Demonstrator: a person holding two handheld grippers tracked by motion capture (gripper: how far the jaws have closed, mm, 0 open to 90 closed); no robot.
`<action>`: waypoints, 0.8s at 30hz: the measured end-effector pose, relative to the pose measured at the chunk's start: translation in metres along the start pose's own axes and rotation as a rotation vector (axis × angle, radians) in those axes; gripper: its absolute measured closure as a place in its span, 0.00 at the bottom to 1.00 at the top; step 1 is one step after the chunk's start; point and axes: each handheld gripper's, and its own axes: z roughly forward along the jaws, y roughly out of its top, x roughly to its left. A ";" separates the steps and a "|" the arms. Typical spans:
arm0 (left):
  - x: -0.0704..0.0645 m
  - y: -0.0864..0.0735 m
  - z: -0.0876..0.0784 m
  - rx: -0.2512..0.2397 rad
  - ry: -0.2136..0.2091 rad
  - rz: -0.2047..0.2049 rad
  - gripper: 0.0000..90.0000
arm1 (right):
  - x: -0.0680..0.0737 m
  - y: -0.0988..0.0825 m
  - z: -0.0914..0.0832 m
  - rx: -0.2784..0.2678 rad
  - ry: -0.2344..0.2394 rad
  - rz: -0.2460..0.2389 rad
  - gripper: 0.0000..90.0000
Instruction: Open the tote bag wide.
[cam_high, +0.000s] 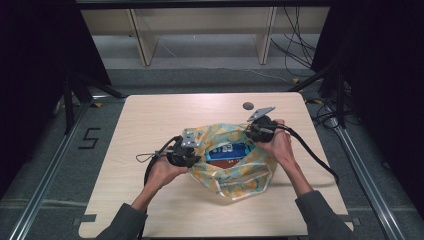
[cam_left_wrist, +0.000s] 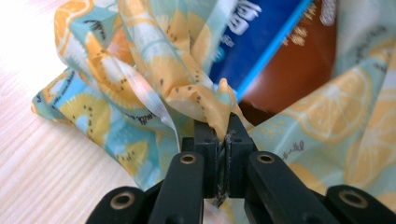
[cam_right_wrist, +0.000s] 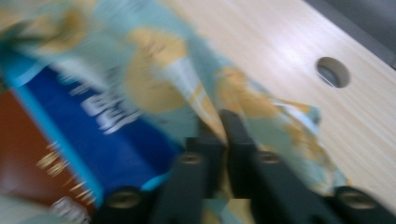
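The fruit-print bag (cam_high: 235, 165) is pinched at its edges by the left gripper (cam_left_wrist: 223, 135) and the right gripper (cam_right_wrist: 223, 130).

table (cam_high: 150, 200): pale wood-grain top, smooth, showing a soft sheen in the right gripper view; a round hole (cam_right_wrist: 332, 72) near the far right edge
bag (cam_high: 250, 172): thin printed cloth or film with a citrus pattern, creasing in fine folds, catching a slight gloss
packet (cam_high: 227, 152): glossy plastic wrapper, blue and brown, lying inside the bag
left gripper (cam_left_wrist: 223, 135): matt black plastic jaws with brass-coloured rivets, pinching the bag's rim
right gripper (cam_right_wrist: 223, 133): looking likewise matt black, blurred
sleeve (cam_high: 320, 215): matt grey cloth, near right
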 end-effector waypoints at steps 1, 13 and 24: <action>-0.007 -0.007 -0.004 0.014 -0.009 0.032 0.97 | -0.017 0.003 0.001 -0.003 -0.033 0.040 1.00; -0.026 -0.018 -0.011 0.018 -0.072 0.040 0.91 | -0.036 0.004 0.030 0.043 -0.014 0.135 0.81; -0.018 0.058 -0.033 -0.092 0.012 -0.001 0.43 | -0.007 0.002 -0.047 -0.125 0.120 0.144 0.68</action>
